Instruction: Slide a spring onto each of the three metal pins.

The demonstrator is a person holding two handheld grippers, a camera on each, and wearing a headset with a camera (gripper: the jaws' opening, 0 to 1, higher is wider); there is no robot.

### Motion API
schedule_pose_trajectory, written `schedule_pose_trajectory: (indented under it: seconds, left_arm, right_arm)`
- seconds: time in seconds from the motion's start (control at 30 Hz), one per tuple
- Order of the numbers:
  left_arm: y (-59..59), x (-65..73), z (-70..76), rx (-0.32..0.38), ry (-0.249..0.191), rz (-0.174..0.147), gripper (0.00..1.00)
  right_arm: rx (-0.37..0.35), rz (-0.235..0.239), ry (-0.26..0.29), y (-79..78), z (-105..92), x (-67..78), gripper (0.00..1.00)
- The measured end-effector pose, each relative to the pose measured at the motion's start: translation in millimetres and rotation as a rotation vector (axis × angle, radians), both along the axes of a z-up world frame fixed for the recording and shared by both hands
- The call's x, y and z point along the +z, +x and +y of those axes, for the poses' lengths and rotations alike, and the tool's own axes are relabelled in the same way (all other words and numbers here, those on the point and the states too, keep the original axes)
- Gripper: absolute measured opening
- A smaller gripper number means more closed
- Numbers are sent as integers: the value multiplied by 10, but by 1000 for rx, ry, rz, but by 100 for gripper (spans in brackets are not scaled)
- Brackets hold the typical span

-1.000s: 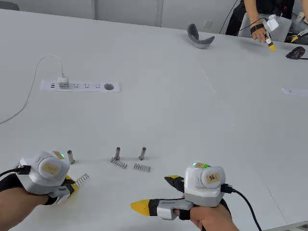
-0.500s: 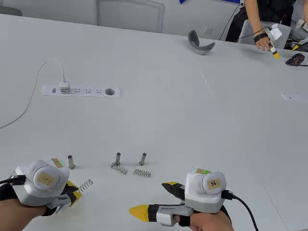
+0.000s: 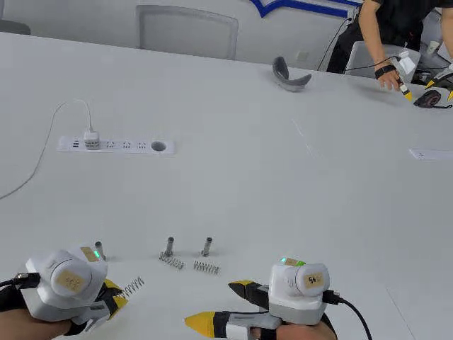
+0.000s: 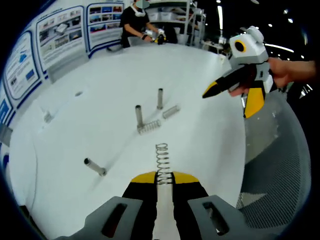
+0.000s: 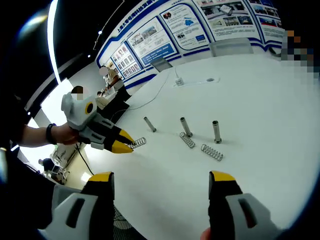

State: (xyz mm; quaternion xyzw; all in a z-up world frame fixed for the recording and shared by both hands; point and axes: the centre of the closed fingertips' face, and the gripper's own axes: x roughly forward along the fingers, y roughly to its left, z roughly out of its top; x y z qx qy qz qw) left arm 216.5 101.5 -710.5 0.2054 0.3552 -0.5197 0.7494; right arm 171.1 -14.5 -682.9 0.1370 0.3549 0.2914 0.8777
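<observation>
Lying on surface (image 3: 283, 177), two loose springs (image 3: 171, 261) are noted beside two of three upright pins (image 3: 169, 246). Third spring (image 4: 161, 157) is clamped in left gripper (image 4: 161, 176) jaws; right gripper (image 5: 162, 177) jaws spread, empty.

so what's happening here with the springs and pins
A person works at a table with a gripper in each hand. The left gripper is shut on one spring, held by its end. The right gripper is open and empty. The left pin, middle pin and right pin stand bare. A second spring lies by the middle pin, a third spring by the right pin.
</observation>
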Motion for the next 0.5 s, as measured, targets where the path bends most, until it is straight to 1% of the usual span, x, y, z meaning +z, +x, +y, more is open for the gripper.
schedule_pose_trajectory:
  seconds: [0.17, 0.3, 0.47, 0.5]
  left_arm:
    - [14, 42, -90, -17, -11, -5, 10]
    - [12, 79, -173, -29, -20, -12, 10]
    - [-19, 111, -287, -40, -33, -14, 10]
    - [-39, 118, -316, -51, -35, -18, 10]
  right_arm:
    - [6, -8, 16, 34, -19, 18, 75]
    - [-7, -14, 38, 79, -55, 49, 72]
    - [-18, -16, 68, 122, -60, 90, 67]
    - [-14, -20, 84, 128, -42, 114, 65]
